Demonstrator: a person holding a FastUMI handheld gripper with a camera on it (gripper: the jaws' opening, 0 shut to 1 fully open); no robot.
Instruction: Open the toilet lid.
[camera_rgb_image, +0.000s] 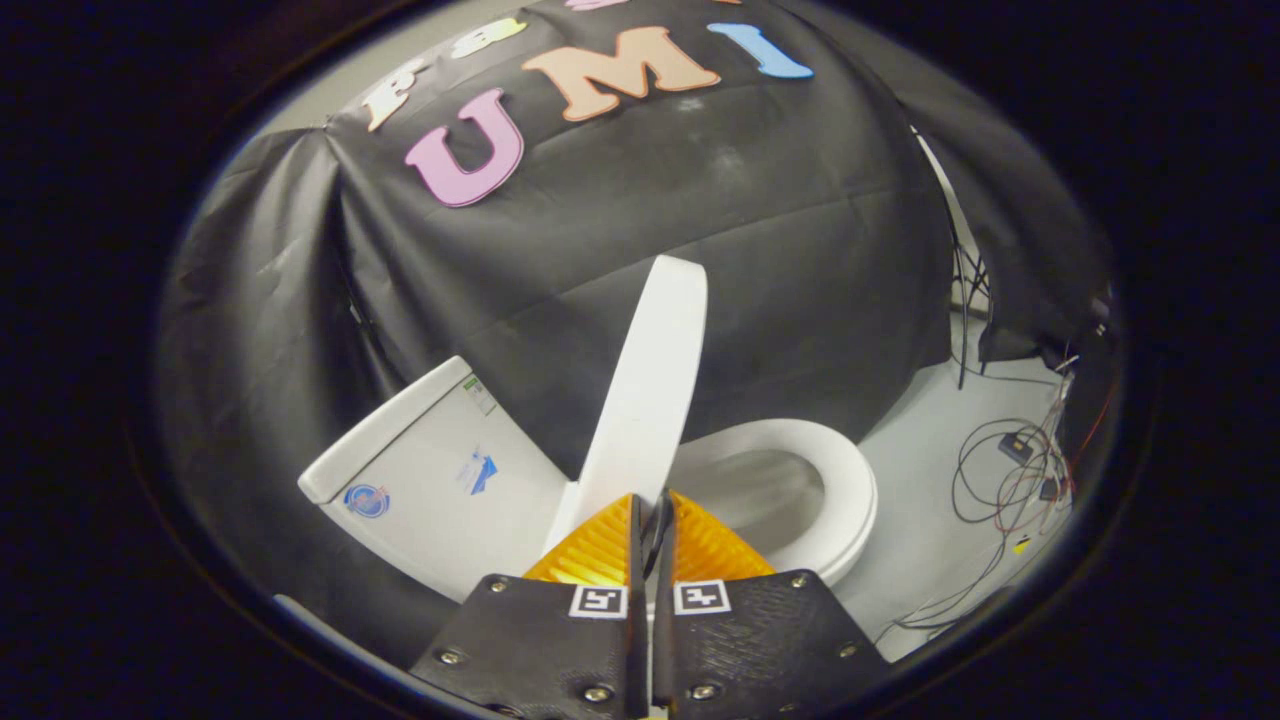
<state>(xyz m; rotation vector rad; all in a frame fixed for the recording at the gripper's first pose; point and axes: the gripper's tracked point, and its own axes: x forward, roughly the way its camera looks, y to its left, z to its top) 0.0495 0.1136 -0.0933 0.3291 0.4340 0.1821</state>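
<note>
Fingers (610, 550) closed, hiding lid (648, 380) base

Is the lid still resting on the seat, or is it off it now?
Apart. The gripper view shows the lid raised on edge, clear of the seat except at the hinge; the gripper is closed beneath it.

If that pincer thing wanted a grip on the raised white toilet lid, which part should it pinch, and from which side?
Probably the lid's thin free edge, the narrow side facing the gripper, pinched across its thickness. The lid stands raised between the tank and the seat, so its broad faces are too wide to span. The fingers look nearly closed just in front of that edge, so they would need to open.
</note>
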